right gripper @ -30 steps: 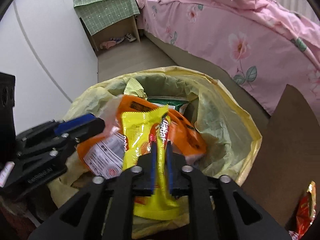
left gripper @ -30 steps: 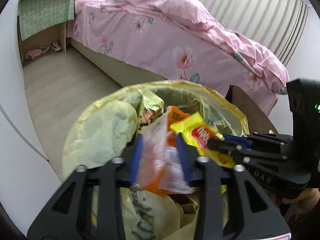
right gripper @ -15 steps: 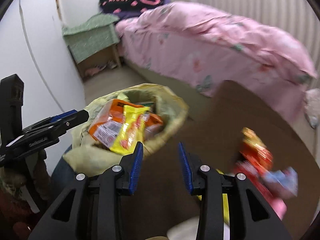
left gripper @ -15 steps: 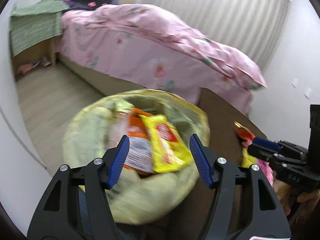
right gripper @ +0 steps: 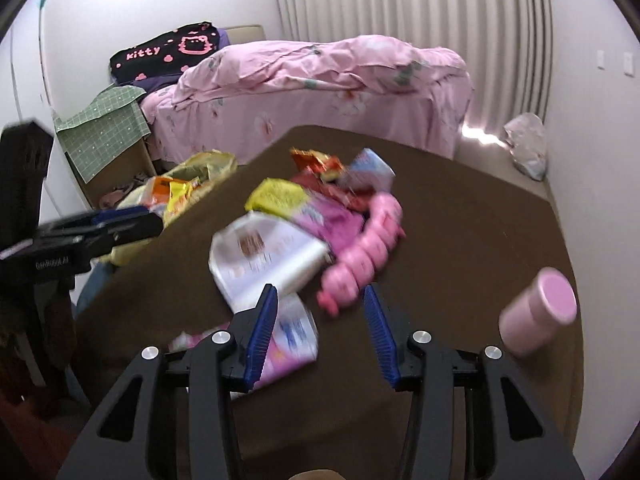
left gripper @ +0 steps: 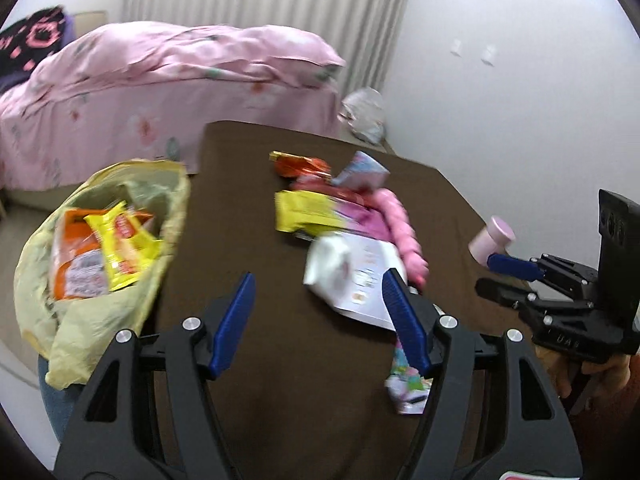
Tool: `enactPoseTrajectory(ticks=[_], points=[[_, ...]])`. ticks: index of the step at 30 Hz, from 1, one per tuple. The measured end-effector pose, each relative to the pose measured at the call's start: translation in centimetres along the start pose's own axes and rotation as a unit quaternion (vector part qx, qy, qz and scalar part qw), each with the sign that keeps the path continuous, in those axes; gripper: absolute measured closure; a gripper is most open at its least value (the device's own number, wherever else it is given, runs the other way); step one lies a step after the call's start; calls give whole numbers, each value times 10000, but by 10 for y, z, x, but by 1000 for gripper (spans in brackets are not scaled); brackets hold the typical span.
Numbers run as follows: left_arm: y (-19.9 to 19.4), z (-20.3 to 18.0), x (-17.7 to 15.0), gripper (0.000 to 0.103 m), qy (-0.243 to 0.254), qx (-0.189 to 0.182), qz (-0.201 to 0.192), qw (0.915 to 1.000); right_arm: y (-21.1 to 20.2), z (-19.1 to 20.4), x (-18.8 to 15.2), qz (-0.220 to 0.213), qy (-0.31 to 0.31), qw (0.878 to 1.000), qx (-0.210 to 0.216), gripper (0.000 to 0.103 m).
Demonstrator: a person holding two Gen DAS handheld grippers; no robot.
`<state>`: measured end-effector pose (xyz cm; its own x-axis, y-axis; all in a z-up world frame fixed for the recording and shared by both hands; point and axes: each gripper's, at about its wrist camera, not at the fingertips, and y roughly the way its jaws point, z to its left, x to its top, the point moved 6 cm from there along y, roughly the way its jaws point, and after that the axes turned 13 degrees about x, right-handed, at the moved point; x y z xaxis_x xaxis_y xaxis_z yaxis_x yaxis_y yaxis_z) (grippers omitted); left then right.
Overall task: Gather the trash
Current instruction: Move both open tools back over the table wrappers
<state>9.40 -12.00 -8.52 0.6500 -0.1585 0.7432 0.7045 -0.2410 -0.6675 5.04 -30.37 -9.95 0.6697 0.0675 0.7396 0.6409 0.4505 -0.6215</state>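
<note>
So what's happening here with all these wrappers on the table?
A person holding a two-finger tool in each hand is clearing trash. The yellow bag beside the brown table already holds an orange packet and a yellow packet. Both the left gripper and the right gripper are empty, their jaws having just been opening, and face the wrapper pile on the table. A pink jar stands apart from it.

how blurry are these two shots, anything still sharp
Left wrist view: the wrappers on the brown table and the yellow trash bag smear with motion, while the left tool stays crisp. Right wrist view: the same smear on the white packet; the right tool is sharp, and fisheye bends the walls.
</note>
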Motion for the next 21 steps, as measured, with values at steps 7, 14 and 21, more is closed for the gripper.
enactPoseTrajectory(ticks=[7, 14, 21], points=[[4, -10, -4, 41, 31, 332, 153, 9993, 10, 21, -39, 221, -36, 9993, 315, 60], [5, -21, -2, 41, 157, -82, -5, 9998, 20, 12, -56, 295, 429, 9965, 650, 60], [69, -12, 56, 41, 352, -100, -112, 9993, 29, 20, -68, 458, 270, 9977, 418, 59]])
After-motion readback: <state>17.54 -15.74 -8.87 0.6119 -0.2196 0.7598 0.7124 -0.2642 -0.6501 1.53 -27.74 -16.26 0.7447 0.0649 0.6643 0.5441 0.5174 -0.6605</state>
